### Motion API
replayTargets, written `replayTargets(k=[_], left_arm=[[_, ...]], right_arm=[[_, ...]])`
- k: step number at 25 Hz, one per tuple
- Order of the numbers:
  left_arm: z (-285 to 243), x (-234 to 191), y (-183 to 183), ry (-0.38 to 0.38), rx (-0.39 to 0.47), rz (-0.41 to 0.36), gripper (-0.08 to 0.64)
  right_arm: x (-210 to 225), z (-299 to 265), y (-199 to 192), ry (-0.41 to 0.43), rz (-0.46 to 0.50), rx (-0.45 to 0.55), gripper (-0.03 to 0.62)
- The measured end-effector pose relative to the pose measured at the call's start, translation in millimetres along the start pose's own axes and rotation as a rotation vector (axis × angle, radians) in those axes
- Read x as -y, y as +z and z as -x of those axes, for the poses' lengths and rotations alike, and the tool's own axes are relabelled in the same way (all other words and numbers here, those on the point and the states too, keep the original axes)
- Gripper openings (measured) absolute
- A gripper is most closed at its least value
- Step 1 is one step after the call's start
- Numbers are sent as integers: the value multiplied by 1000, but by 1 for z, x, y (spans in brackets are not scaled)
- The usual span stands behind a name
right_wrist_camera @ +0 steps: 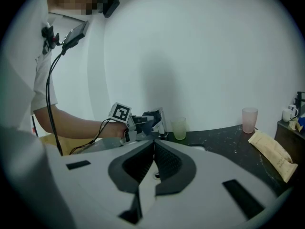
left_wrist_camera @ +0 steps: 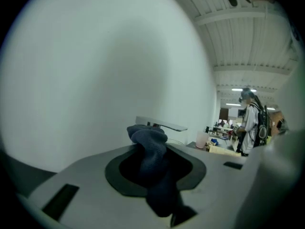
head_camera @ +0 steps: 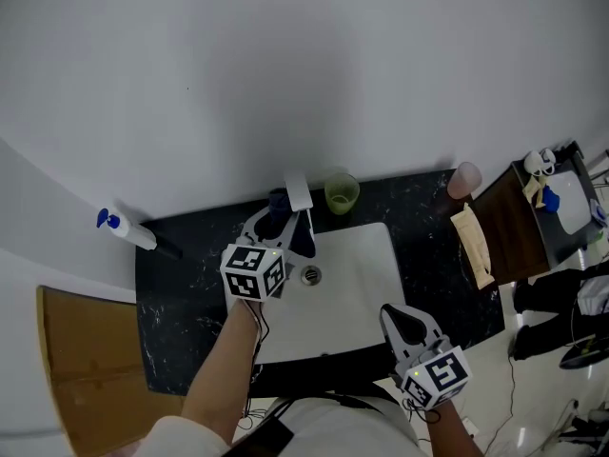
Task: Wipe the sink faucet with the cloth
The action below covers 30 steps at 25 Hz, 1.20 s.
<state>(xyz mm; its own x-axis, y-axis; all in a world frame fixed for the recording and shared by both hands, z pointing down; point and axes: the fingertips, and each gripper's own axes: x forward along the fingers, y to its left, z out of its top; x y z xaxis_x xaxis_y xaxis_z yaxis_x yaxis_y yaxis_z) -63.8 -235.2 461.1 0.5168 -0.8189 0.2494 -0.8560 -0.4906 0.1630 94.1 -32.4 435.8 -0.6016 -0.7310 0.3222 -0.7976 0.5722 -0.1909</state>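
The chrome faucet (head_camera: pixel 298 191) stands at the back rim of the white sink (head_camera: pixel 366 284). My left gripper (head_camera: pixel 282 223) is just in front of it, shut on a dark blue cloth (head_camera: pixel 279 203). In the left gripper view the cloth (left_wrist_camera: pixel 151 156) bunches up between the jaws, and the faucet's flat lever (left_wrist_camera: pixel 161 125) shows just behind its top. Whether the cloth touches the faucet I cannot tell. My right gripper (head_camera: pixel 400 318) hovers over the sink's near right corner. Its fingertips meet with nothing between them in the right gripper view (right_wrist_camera: pixel 153 145), which also shows the faucet (right_wrist_camera: pixel 162 121).
On the black counter (head_camera: pixel 181 284) are a blue-capped spray bottle (head_camera: pixel 124 228) at left, a green cup (head_camera: pixel 342 193) beside the faucet, a pink cup (head_camera: pixel 463 180) and a tan packet (head_camera: pixel 473 246) at right. A dark wooden stand (head_camera: pixel 514 227) adjoins the counter. A person (left_wrist_camera: pixel 250 123) stands far off.
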Motion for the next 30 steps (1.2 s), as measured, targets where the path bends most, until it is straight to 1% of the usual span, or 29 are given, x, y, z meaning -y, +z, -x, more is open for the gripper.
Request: replayTargets(k=[2,3,5,7,9,12,13,15,16,17,20,22,28,30], left_arm=[[10,-13,-9,45,-4,47,100],[13,-21,-18,64,-21,61,100],[15,-30,-42,80,-79,57,100],[10,-26,-60,63,-126,10,100],[0,-16,-66,43,-138,-30,100],[-12,-8,-73,22,-146,-66,100],[-15,-2,-78,5,-157,-93,100],[-22,16,-86,-32,-177,-170,100],[-26,24,-87,-41,-172,-194,100],[-28,30,-84,-40,-156,-200,100],[-23,32,-77,-2,-110,-158,100],[-10,33,-75,15,-92,-146,100],[23,36,-77,41,-83,-143,100],[32,40,-83,37,-91,-165,100]], right_arm=[[0,2,0,-5,-1,4,5],[0,3,0,-5,-1,6,5],[0,4,-1,-6,-2,3,5],[-1,6,-5,-8,-3,-6,5],[-1,8,-7,-15,-4,-14,5],[2,13,-10,-29,-4,-20,5],[3,15,-10,-36,-5,-21,5],[8,20,-12,-49,-8,-26,5],[10,21,-13,-55,-9,-28,5],[11,23,-13,-58,-10,-30,5],[13,25,-14,-65,-16,-28,5],[14,26,-15,-68,-20,-29,5],[14,21,-21,-53,-31,-22,5],[14,19,-23,-49,-36,-22,5]])
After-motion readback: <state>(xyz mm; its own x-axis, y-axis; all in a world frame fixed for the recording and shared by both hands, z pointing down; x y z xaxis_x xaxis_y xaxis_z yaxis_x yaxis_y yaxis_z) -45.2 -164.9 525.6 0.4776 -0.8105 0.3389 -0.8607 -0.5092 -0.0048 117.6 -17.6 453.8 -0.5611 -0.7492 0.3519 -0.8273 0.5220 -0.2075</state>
